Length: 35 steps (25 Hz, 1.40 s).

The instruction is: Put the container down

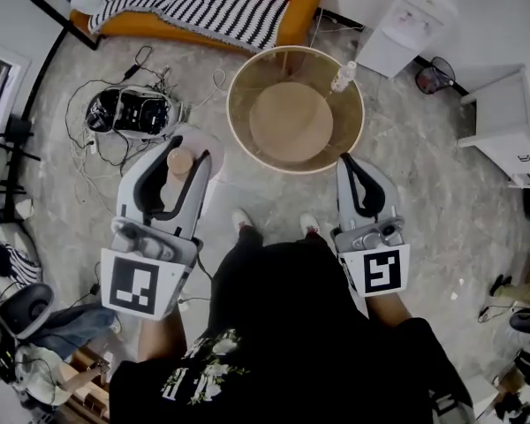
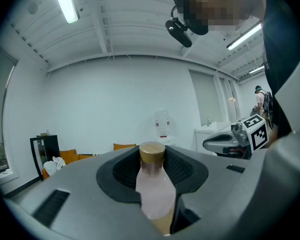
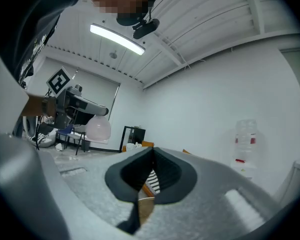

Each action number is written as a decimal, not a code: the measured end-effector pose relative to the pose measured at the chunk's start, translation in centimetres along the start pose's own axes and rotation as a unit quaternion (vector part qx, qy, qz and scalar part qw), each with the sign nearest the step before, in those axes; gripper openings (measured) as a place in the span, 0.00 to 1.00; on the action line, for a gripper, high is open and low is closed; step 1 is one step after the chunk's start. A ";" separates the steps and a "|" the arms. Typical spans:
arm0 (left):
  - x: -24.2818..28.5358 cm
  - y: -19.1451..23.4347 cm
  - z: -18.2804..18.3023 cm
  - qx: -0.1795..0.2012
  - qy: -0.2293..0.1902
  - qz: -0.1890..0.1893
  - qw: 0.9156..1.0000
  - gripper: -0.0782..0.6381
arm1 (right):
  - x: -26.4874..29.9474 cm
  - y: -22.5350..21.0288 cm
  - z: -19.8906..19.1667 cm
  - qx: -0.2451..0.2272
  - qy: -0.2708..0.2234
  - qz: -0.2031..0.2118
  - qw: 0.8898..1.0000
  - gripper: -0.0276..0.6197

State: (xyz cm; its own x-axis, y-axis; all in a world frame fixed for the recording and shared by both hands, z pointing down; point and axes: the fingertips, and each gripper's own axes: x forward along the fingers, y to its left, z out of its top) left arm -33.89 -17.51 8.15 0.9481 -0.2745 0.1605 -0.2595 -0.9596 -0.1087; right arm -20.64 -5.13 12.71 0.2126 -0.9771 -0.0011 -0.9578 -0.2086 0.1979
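A pale pink container [image 2: 153, 186] with a round tan lid [image 2: 152, 153] stands upright between the jaws of my left gripper [image 2: 152, 159], which is shut on it. In the head view the left gripper [image 1: 175, 173] holds the container [image 1: 179, 162] in the air, left of and nearer than a round wooden table [image 1: 244, 136]. My right gripper [image 1: 354, 168] hovers by the table's near right rim, shut and empty. Its jaws [image 3: 151, 156] meet along a thin seam. From the right gripper view the container [image 3: 98, 128] shows far left.
A small clear bottle [image 1: 343, 76] stands on the table's far right rim. Behind is an orange sofa with a striped blanket [image 1: 203, 9]. Cables and a black device [image 1: 132, 111] lie on the floor at left. White cabinets [image 1: 511, 131] stand at right.
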 end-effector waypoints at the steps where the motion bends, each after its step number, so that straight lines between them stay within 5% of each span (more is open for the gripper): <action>1: -0.1 0.6 -0.2 0.002 0.001 -0.007 1.000 0.32 | 0.3 0.5 0.0 0.002 0.002 -0.008 1.000 0.04; 9: -0.3 4.2 -1.8 0.014 0.000 -0.065 0.998 0.32 | 1.6 4.2 0.0 0.004 -0.006 -0.063 0.998 0.04; 16: -0.5 6.0 -2.9 0.021 -0.006 -0.099 0.995 0.32 | 1.0 5.7 -2.0 0.001 0.039 -0.116 0.992 0.04; 22: 2.9 6.6 -3.2 0.018 -0.004 -0.124 0.992 0.32 | 2.3 3.7 -3.0 0.004 0.075 -0.135 0.988 0.04; 35: 10.9 7.4 0.0 0.040 -0.007 -0.150 0.988 0.32 | 9.3 -3.0 -2.2 0.006 0.047 -0.140 0.989 0.04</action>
State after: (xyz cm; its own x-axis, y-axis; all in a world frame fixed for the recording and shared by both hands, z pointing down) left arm -25.47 -27.56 9.08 0.9829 0.0237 0.1828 0.0489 -0.9897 -0.1348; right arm -15.32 -13.52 14.29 0.4860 -0.8732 0.0373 -0.8611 -0.4711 0.1914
